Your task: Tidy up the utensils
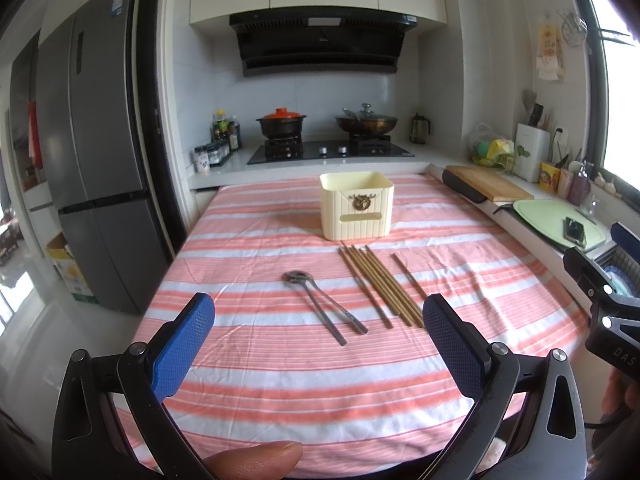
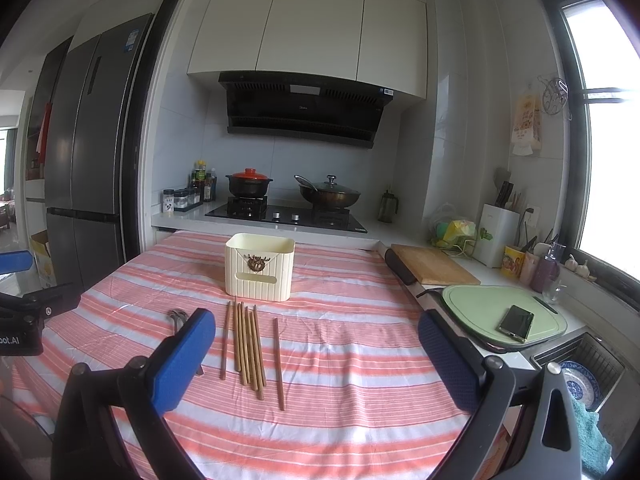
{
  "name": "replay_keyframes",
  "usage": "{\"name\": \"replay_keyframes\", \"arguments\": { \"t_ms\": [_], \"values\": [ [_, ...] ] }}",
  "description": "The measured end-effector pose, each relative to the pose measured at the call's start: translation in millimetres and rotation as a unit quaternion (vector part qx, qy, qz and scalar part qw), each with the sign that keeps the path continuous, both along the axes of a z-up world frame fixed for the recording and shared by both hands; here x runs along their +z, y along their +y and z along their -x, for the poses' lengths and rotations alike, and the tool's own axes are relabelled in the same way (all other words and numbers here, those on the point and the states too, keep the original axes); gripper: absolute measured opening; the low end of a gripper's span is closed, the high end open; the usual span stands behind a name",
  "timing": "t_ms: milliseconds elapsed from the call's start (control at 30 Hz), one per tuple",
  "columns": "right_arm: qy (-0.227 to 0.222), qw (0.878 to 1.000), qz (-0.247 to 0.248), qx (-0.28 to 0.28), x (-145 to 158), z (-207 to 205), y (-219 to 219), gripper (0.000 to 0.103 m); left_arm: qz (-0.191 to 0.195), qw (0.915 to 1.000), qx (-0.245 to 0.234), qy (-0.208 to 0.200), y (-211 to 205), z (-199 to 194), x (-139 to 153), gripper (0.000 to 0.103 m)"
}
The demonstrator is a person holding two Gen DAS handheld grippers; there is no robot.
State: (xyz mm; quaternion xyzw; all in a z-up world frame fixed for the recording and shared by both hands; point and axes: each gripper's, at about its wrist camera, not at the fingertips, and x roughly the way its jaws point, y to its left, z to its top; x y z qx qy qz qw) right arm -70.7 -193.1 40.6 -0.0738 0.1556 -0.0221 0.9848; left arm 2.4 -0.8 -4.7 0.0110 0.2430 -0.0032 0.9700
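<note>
**Utensils laid out before a cream holder, both grippers wide and empty**

From the left wrist camera, a table draped in a pink-and-white striped cloth (image 1: 280, 360) fills the middle of a kitchen. Behind it runs a white counter with a black hob (image 1: 330, 151), a red-lidded pot (image 1: 281, 121) and a glass-lidded wok (image 1: 366, 121) under a dark extractor hood (image 1: 320, 42). A grey fridge (image 1: 100, 152) stands at the left; a wooden chopping board (image 1: 490, 184) and a green board carrying a phone (image 1: 575, 230) lie along the right-hand counter. A cream holder (image 1: 356, 206) sits upright toward the far side of the cloth. Just in front of it lie wooden chopsticks (image 1: 382, 286), long axes running from near the holder back toward the camera, slanting rightward as they come; one stick lies slightly apart on the right. Beside them to the left, two metal spoons (image 1: 320, 304) lie with bowls overlapping at the far end and handles splaying toward the camera. The left gripper (image 1: 318, 344) hovers above the near cloth, blue pads spread wide, holding nothing. A fingertip (image 1: 260, 460) shows at the bottom edge.

From the right wrist camera, the chopsticks (image 2: 250, 350) run almost straight away toward the holder (image 2: 260, 268); the spoons (image 2: 179, 317) are mostly hidden behind a pad. The right gripper (image 2: 316, 360) is likewise spread wide and empty above the cloth.
</note>
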Motion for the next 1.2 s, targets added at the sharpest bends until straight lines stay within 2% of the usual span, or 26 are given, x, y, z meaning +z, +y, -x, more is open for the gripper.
{"name": "replay_keyframes", "arguments": {
  "t_ms": [1200],
  "values": [
    [0.008, 1.000, -0.003, 0.000, -4, -3, -5, 0.103, -0.008, 0.9999, 0.002, 0.008, -1, -4, -20, 0.103]
  ]
}}
